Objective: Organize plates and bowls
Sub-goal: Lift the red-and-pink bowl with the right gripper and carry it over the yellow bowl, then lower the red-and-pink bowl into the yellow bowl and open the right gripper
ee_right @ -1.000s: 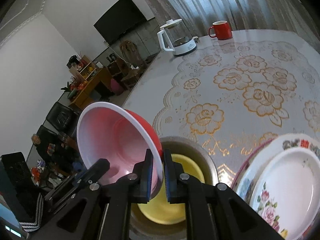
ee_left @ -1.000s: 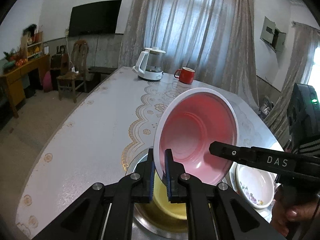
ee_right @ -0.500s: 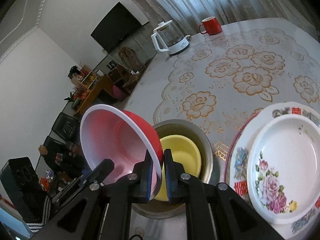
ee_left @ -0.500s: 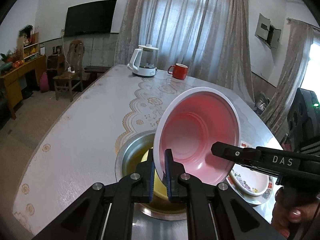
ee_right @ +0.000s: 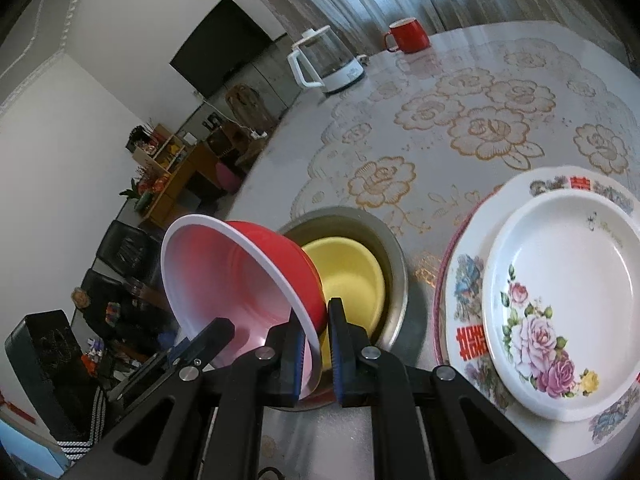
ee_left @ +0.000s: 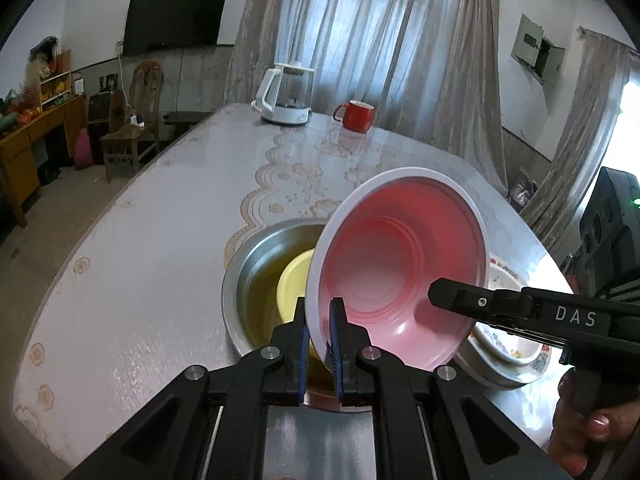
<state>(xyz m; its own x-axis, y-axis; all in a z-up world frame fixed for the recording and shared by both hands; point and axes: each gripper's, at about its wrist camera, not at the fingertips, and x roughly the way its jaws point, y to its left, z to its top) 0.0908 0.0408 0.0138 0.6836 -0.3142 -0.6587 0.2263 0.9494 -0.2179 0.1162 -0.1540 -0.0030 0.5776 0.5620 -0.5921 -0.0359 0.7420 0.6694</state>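
Hand-held grippers, left [ee_left: 319, 322] and right [ee_right: 315, 334], angled downward; both clamp tilted red bowl [ee_left: 400, 276].

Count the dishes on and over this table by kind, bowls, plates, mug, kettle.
Bowls: 3, red bowl, yellow bowl, steel bowl
Plates: 2, small floral plate on large floral plate
Mug: 1
Kettle: 1
Total: 7

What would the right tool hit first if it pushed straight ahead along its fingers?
Probably the yellow bowl nested in the metal basin, directly ahead and below the right tool, which is clamped on the red bowl's rim. Depth is unclear.
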